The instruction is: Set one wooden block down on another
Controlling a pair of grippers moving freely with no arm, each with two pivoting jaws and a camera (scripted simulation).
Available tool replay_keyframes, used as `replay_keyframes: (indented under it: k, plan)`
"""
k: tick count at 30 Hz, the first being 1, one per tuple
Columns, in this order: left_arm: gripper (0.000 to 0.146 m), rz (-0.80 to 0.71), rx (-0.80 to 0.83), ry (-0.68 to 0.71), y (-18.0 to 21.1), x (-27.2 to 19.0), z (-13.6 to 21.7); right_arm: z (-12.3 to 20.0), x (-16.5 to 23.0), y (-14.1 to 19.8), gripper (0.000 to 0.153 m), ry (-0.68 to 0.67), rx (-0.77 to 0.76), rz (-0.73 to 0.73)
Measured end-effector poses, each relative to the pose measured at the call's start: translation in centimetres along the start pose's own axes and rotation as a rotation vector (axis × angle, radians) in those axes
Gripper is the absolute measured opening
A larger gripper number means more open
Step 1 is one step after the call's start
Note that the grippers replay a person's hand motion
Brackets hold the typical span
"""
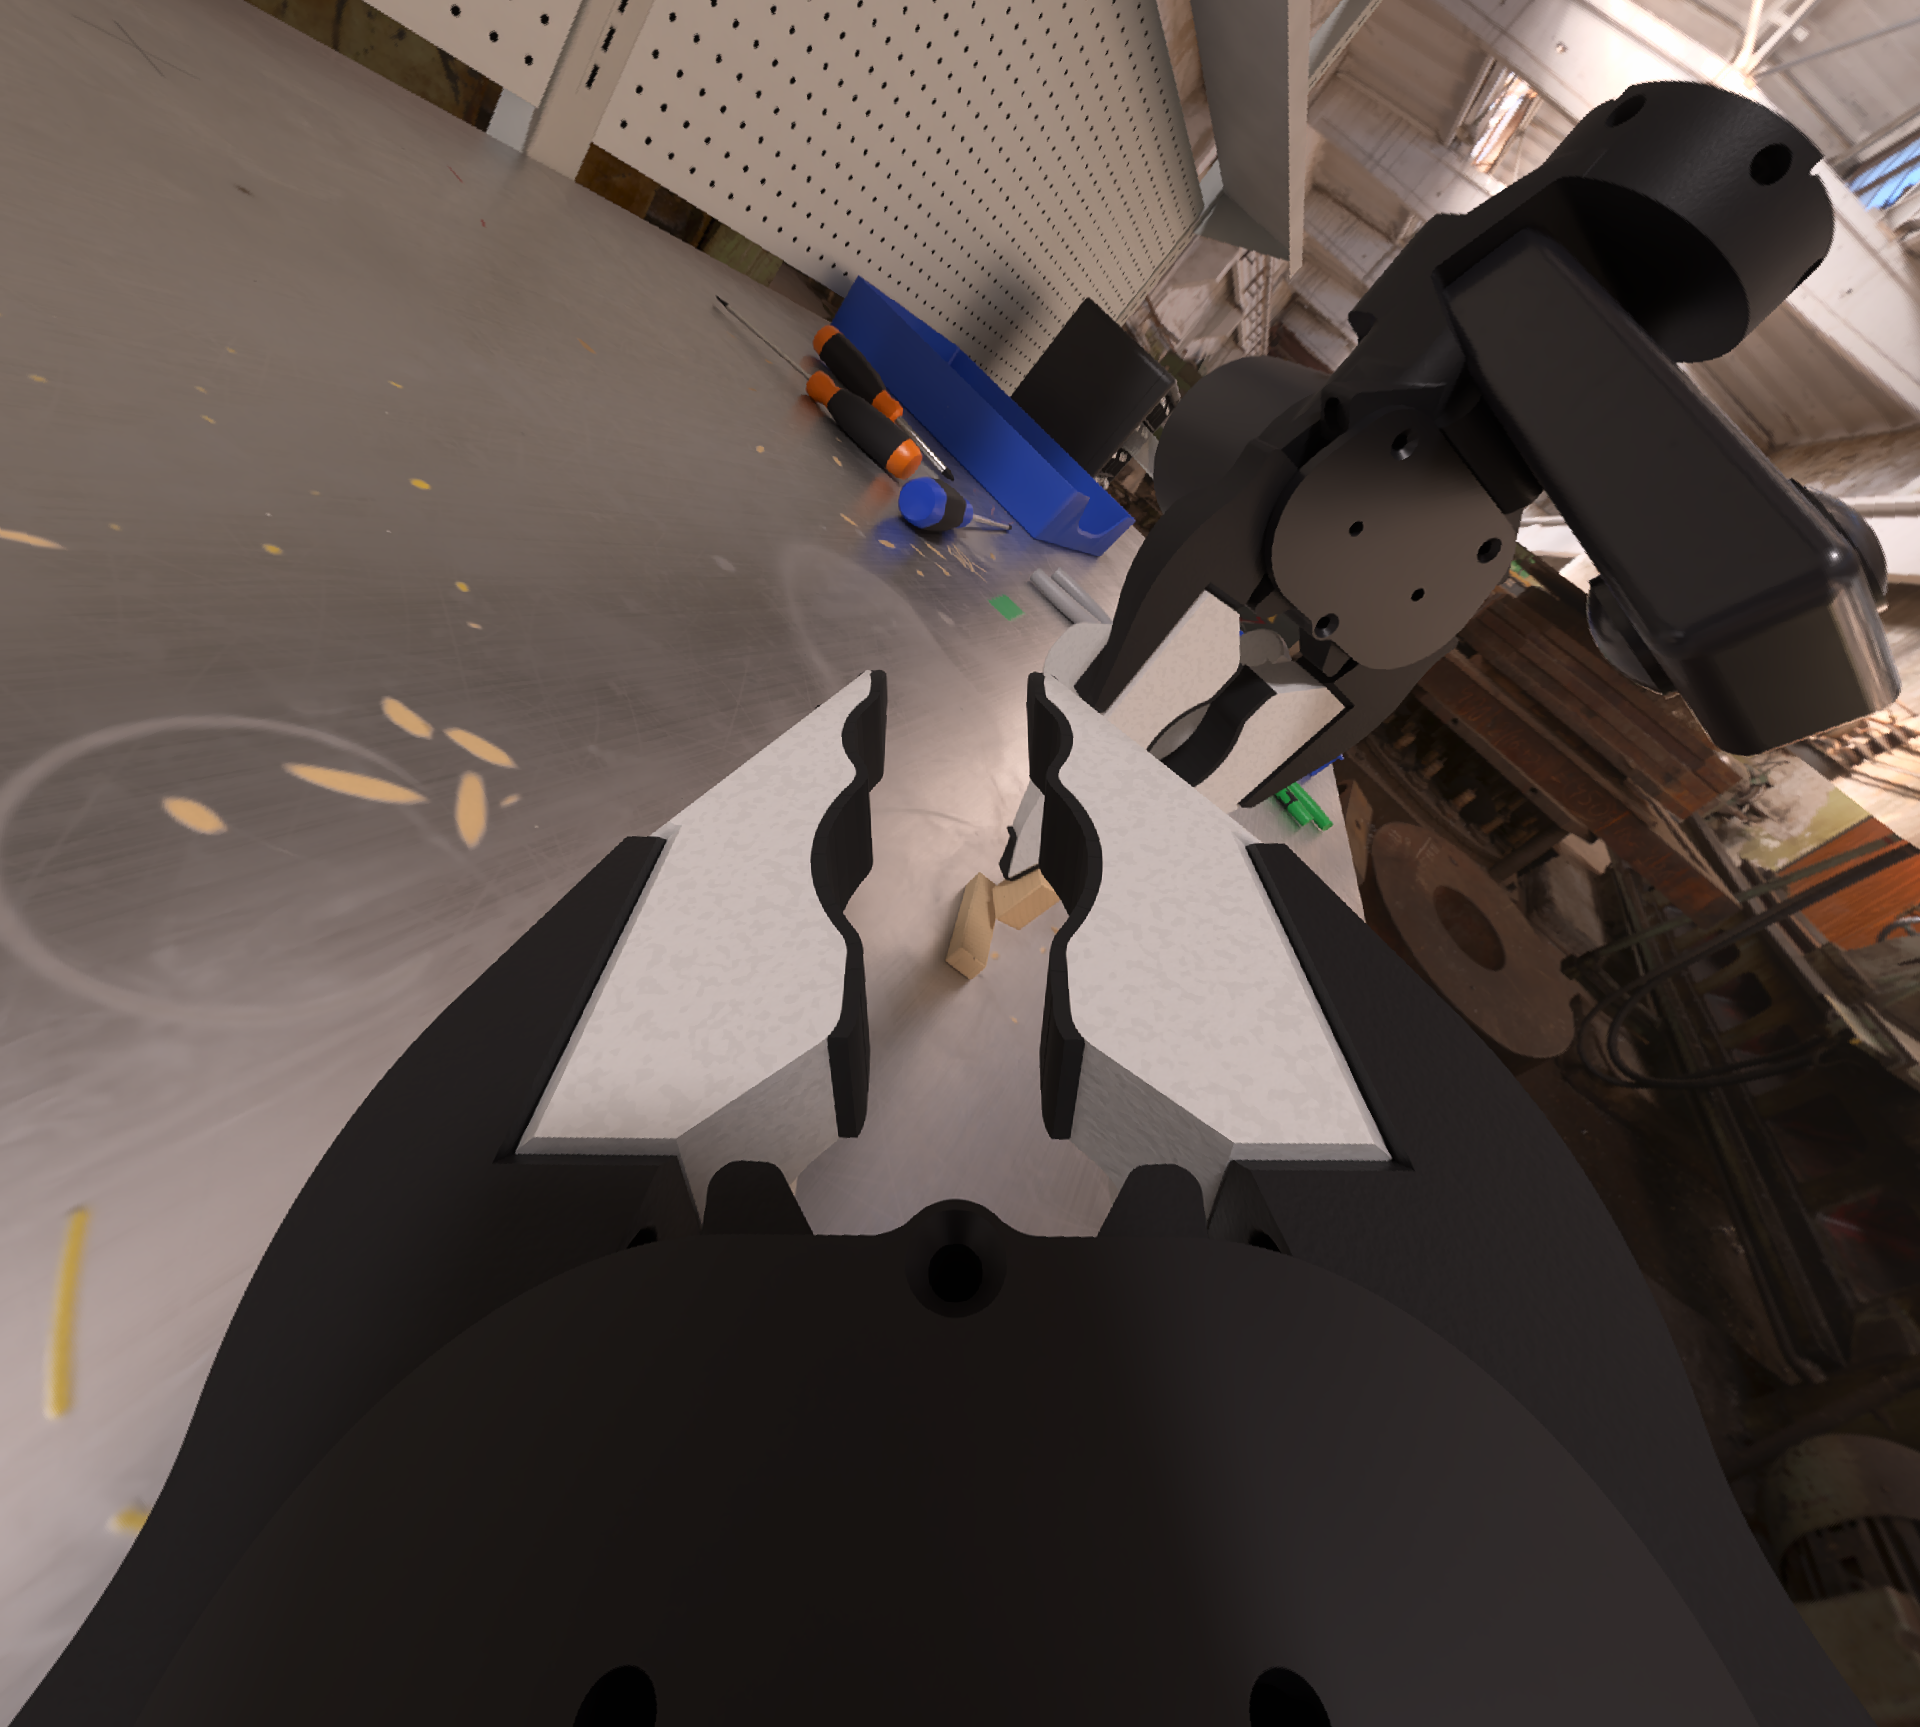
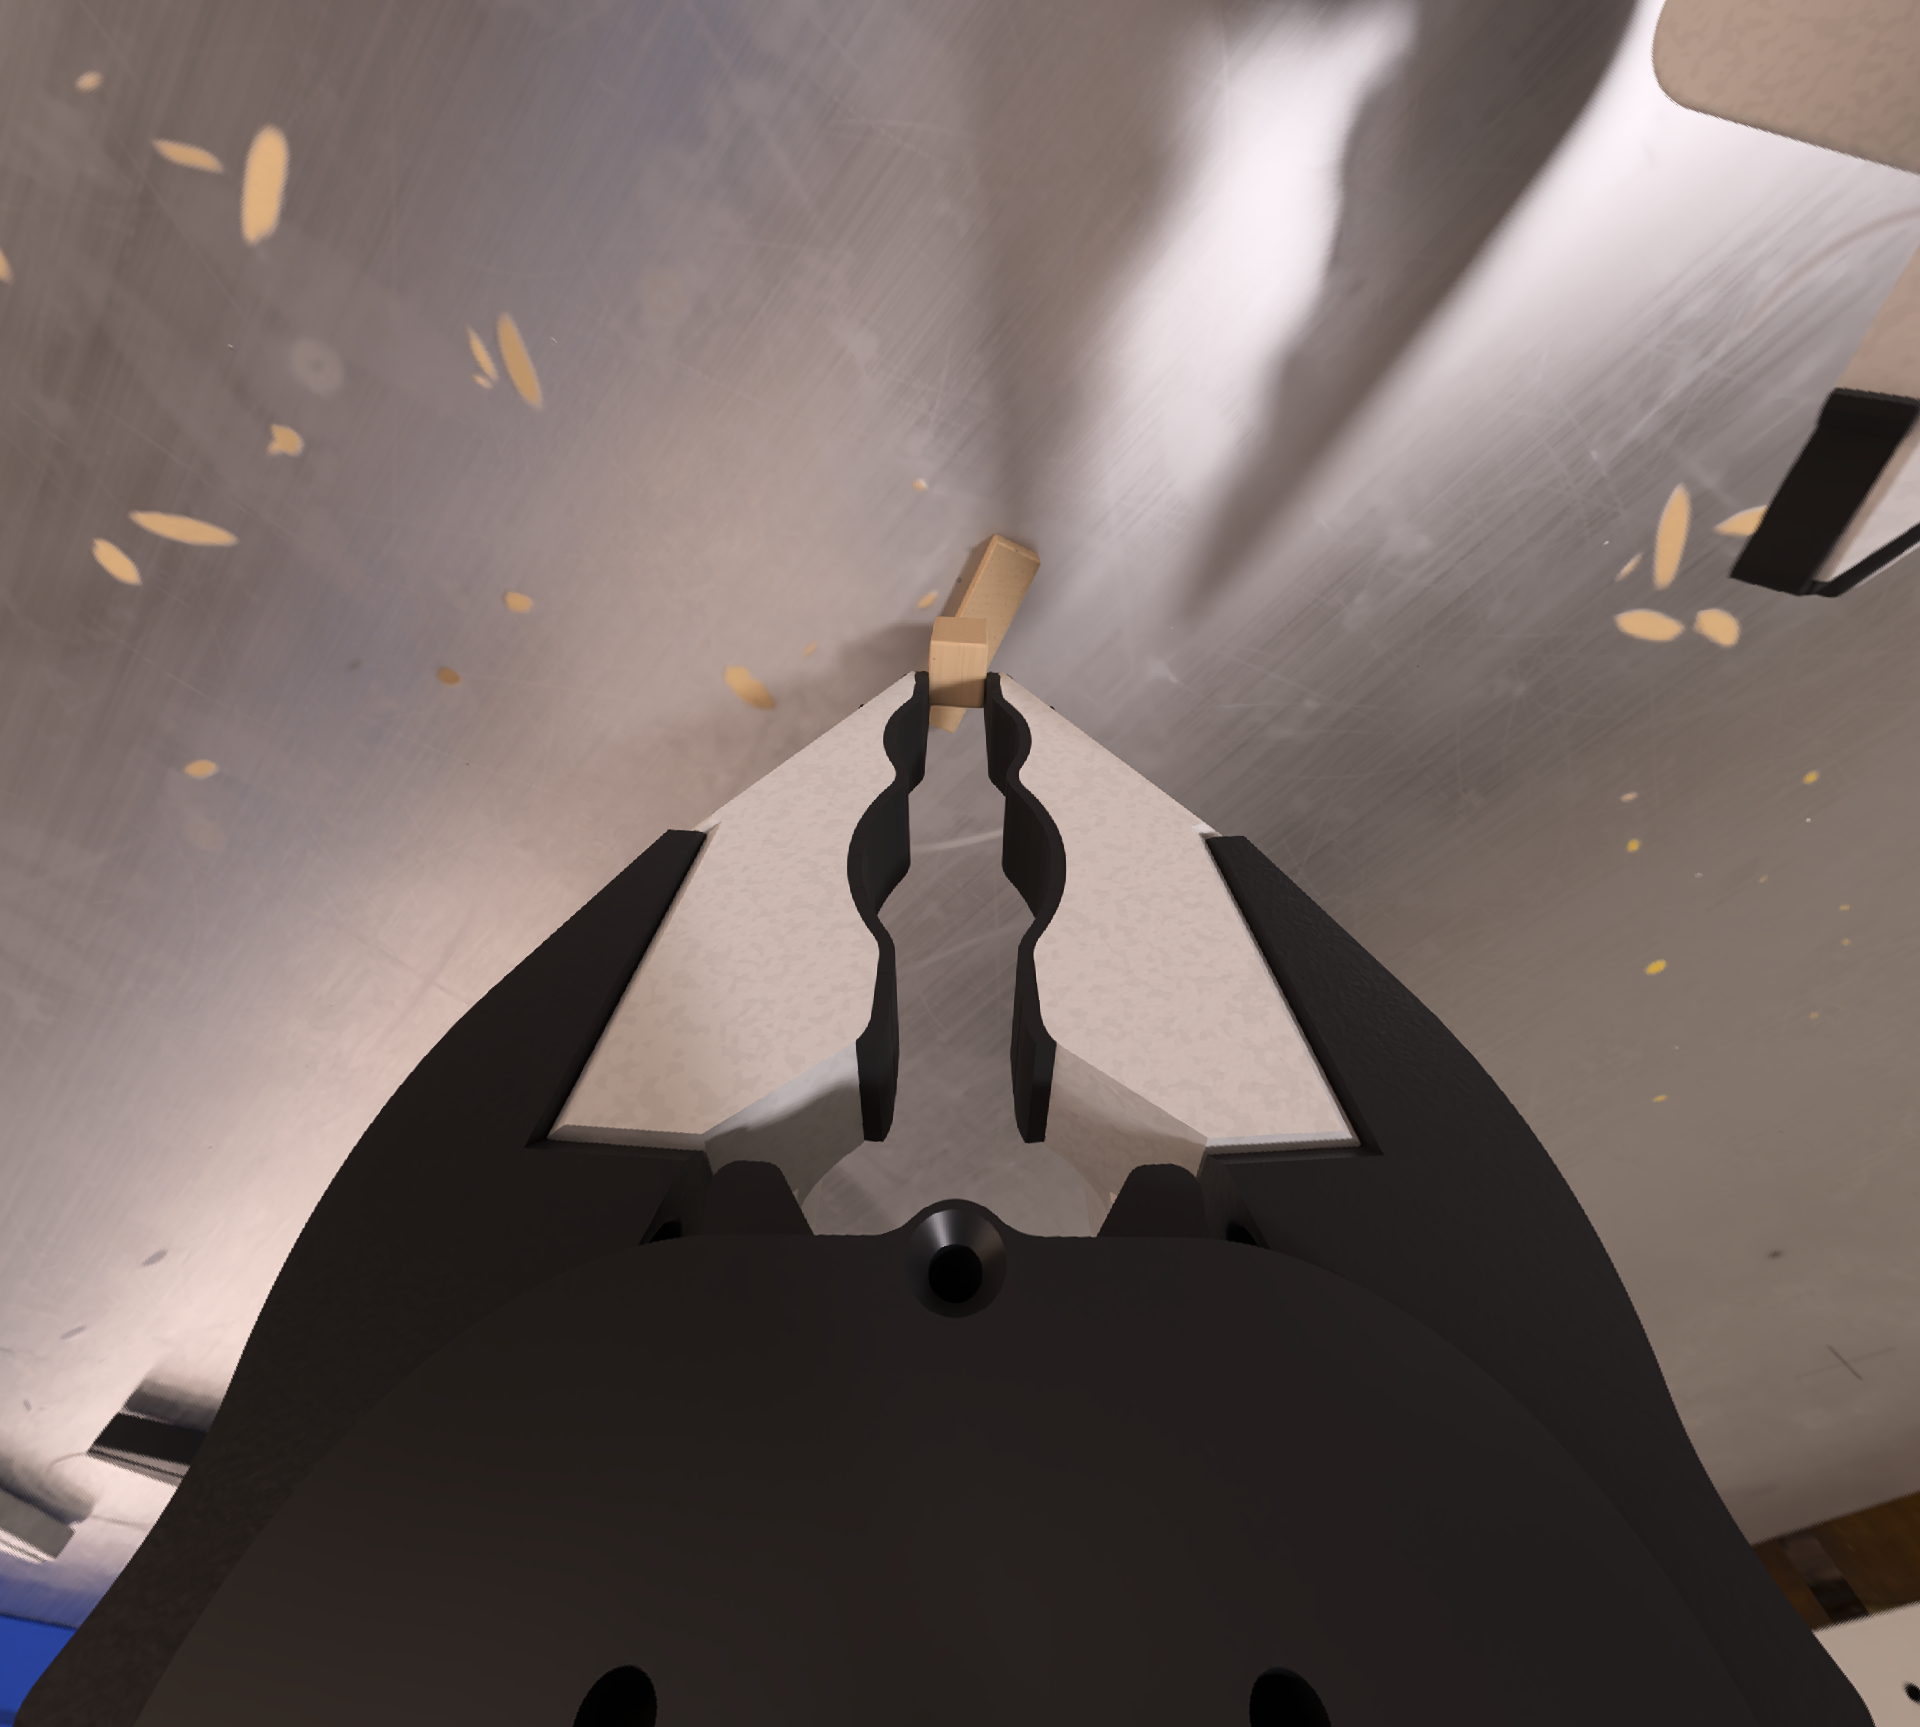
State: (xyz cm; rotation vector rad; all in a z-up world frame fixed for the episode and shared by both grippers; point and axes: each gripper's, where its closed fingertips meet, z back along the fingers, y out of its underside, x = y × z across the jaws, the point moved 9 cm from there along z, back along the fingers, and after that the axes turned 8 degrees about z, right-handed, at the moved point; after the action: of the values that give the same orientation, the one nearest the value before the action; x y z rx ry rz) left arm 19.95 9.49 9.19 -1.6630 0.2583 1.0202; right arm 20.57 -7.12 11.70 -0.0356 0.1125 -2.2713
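Observation:
Two small wooden blocks sit together on the grey metal table (image 1: 416,534). One stands on end (image 1: 971,934), (image 2: 958,664). The other lies just behind it (image 1: 1027,898), (image 2: 1003,586), and they seem to touch. My left gripper (image 1: 956,690) is open and empty, raised above the table, and the blocks show through its gap. My right gripper (image 2: 954,690) is narrowly open and empty, and the upright block shows through the gap at its tips. In the left wrist view it (image 1: 1164,747) hangs well above the blocks.
Two orange-and-black screwdrivers (image 1: 862,420), a blue-handled tool (image 1: 930,501), a blue bin (image 1: 987,430) and a black box (image 1: 1091,389) lie by the pegboard wall (image 1: 883,67). A green piece (image 1: 1304,810) sits near the table's right edge. A black-and-white object (image 2: 1818,493) lies right of the blocks.

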Motion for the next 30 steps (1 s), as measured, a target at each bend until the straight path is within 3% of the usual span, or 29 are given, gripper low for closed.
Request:
replay_keyframes:
  k: [20, 30]
  plan:
    - [0.027, 0.035, -0.004, 0.011, -0.3, 0.4, 0.0, 0.0, -0.1, 1.2, 0.010, -0.012, -0.107, -0.091]
    - [0.028, 0.053, -0.011, 0.019, -0.3, 0.6, 0.0, 0.4, -0.4, 1.5, 0.010, 0.007, -0.165, -0.340]
